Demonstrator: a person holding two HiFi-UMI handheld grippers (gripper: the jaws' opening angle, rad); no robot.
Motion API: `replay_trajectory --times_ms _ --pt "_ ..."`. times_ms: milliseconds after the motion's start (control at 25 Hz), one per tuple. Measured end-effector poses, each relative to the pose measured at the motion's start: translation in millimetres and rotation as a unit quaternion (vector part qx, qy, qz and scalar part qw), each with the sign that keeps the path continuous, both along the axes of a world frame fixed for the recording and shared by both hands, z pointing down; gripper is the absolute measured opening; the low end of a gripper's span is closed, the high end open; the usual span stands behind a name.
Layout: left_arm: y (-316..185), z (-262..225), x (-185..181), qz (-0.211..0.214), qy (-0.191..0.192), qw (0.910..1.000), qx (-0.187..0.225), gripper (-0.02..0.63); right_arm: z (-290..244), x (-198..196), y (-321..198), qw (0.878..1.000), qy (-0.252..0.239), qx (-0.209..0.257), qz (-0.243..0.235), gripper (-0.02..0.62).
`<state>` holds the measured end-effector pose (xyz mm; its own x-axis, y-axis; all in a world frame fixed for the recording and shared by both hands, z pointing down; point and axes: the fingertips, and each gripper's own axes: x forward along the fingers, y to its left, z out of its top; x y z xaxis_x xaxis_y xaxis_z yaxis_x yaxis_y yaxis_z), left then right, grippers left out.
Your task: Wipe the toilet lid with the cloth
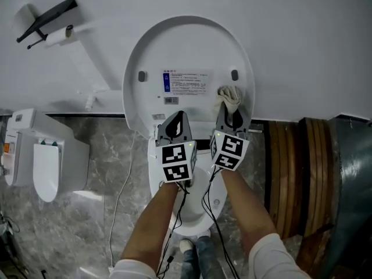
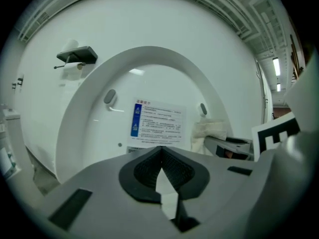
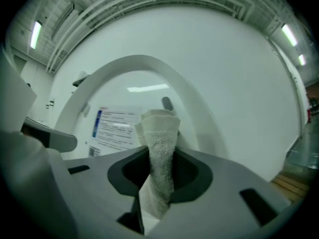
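Observation:
The white toilet lid [image 1: 187, 51] stands raised against the wall, with a printed label [image 1: 187, 81] on its inner face. My right gripper [image 1: 233, 116] is shut on a cream cloth [image 1: 228, 97], whose bunched end sits against the lid's right side, just below a grey bumper [image 1: 234, 74]. In the right gripper view the cloth [image 3: 160, 148] sticks up between the jaws. My left gripper [image 1: 178, 120] is shut with nothing in it and points at the lid's lower middle, close under the label [image 2: 158, 125]. From the left gripper view the cloth [image 2: 210, 131] shows at the right.
A toilet paper holder [image 1: 46, 22] hangs on the wall at upper left. A white bin [image 1: 43, 158] stands on the marble floor to the left. Wooden slats [image 1: 296, 173] and a dark panel are at the right. Cables run down along my arms.

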<state>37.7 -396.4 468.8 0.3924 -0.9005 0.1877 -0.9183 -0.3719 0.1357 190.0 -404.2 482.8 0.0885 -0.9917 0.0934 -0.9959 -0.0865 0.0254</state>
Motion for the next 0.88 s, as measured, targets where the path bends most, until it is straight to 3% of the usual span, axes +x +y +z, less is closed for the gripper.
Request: replay_trajectory --times_ms 120,240,360,480,680,880 --pt "4.7 15.6 -44.9 -0.033 -0.007 0.9994 -0.010 0.012 6.8 -72.0 1.1 0.996 0.018 0.012 -0.091 0.087" --pt "12.8 28.4 -100.3 -0.058 -0.037 0.9976 0.000 0.012 18.5 -152.7 -4.5 0.985 0.017 0.017 -0.169 0.087" --pt "27.1 44.4 -157.1 -0.088 -0.064 0.9941 -0.002 0.011 41.9 -221.4 -9.9 0.976 0.010 0.004 -0.215 0.087" --pt "39.6 57.3 -199.2 -0.125 -0.057 0.9904 -0.015 0.012 64.4 -264.2 -20.0 0.972 0.009 -0.019 -0.232 0.087" --pt "48.2 59.9 -222.7 -0.140 -0.055 0.9885 -0.017 0.012 75.0 -263.7 -37.0 0.978 0.011 -0.042 -0.205 0.087" --pt "44.7 64.7 -186.4 -0.125 -0.024 0.9915 -0.029 0.012 72.5 -178.1 -28.1 0.990 0.012 -0.032 -0.138 0.087"
